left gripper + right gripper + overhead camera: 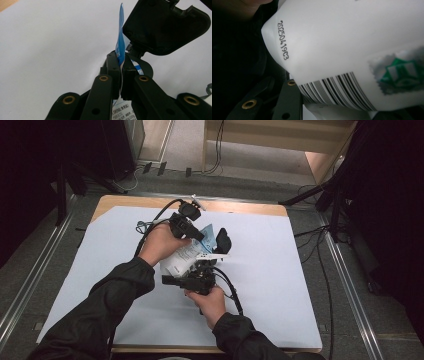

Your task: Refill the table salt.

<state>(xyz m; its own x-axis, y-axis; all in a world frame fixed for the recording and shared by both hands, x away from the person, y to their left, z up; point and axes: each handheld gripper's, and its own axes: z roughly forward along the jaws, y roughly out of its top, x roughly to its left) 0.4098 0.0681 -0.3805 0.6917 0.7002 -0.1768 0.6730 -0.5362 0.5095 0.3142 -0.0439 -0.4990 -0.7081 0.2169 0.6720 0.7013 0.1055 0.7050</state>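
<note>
White pouch (182, 257) (contents unseen), top edge pinched by left gripper (121, 72), right gripper (202, 270) grip unclear

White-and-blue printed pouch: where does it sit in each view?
High view: white-and-blue printed pouch at table centre, between both grippers.
Left gripper view: its blue edge stands up from the shut jaws, centre.
Right gripper view: white face with barcode across the frame.
Shared landmark: its printed label.
</note>
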